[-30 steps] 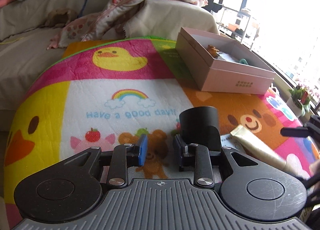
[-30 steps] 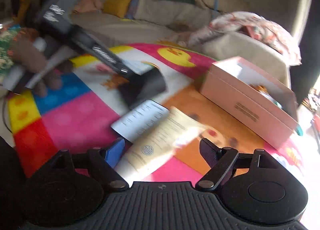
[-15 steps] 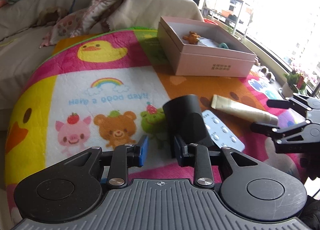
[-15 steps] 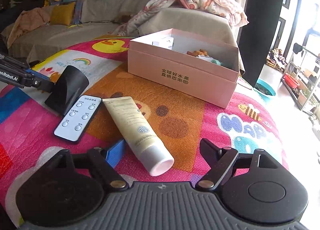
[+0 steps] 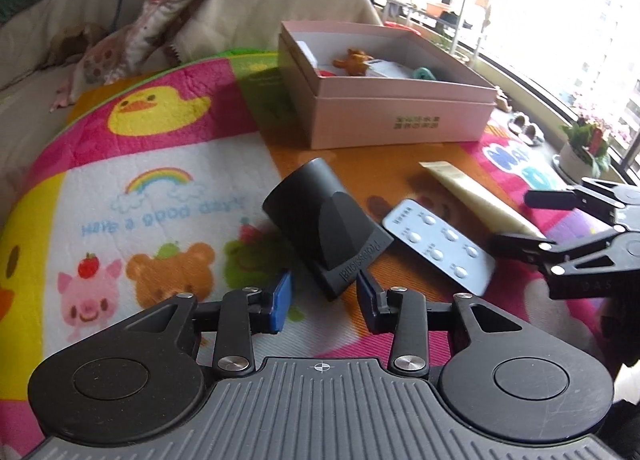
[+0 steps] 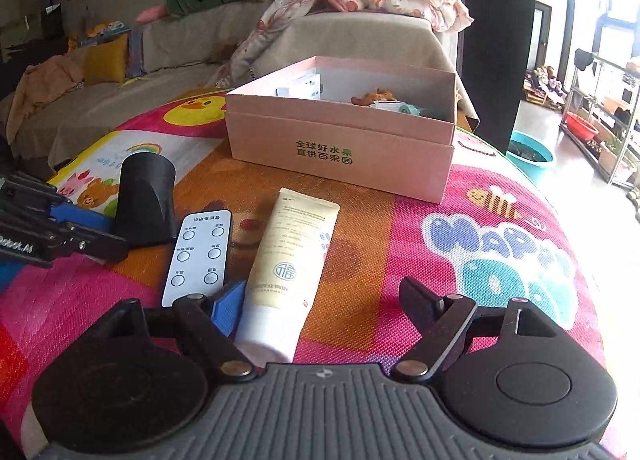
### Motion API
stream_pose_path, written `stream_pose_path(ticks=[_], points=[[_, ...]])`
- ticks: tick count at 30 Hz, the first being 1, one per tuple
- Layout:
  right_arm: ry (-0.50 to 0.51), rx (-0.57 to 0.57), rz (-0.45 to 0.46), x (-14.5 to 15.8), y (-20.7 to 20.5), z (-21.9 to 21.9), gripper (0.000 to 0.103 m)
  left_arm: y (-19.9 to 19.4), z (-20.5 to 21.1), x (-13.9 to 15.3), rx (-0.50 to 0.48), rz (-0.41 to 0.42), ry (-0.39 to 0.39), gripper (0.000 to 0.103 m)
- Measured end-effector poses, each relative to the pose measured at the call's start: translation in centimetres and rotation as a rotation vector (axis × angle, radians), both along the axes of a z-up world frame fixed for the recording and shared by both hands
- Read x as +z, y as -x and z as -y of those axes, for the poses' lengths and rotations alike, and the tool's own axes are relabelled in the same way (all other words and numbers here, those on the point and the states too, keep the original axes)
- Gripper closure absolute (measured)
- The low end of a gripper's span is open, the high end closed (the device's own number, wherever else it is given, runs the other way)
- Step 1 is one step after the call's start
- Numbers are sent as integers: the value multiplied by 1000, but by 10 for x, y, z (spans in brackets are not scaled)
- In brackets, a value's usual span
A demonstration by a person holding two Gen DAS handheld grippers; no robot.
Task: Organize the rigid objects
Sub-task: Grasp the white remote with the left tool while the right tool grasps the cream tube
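1. You're working over a bright cartoon play mat [image 6: 460,196].
2. On it rest a pink box [image 6: 340,156], a black nozzle [image 5: 324,220], a white remote [image 6: 200,256] and a cream tube [image 6: 288,264], lying side by side.

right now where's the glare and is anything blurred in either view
Left wrist view: the window at upper right is blown out white, and the remote smears at its near end. Right wrist view: evenly lit and sharp on the cream tube; only the far right doorway glares. Both bend straight edges, fisheye-style.
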State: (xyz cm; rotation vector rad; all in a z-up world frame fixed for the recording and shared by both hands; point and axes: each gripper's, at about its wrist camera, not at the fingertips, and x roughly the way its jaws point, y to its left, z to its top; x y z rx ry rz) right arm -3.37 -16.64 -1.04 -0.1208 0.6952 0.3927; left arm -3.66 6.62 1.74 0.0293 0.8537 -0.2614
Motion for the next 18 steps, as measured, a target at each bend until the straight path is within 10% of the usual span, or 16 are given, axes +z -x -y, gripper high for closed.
stream_pose_path(ticks=[5, 10, 18], points=[[-1, -11, 4, 0, 1, 0, 21, -2, -20, 8, 65, 16, -9, 66], [-18, -28, 2, 0, -1, 3, 21, 16, -6, 24, -57, -69, 227, 66], [-156, -233, 53, 7, 2, 36, 21, -13, 60, -1, -65, -122, 231, 65]])
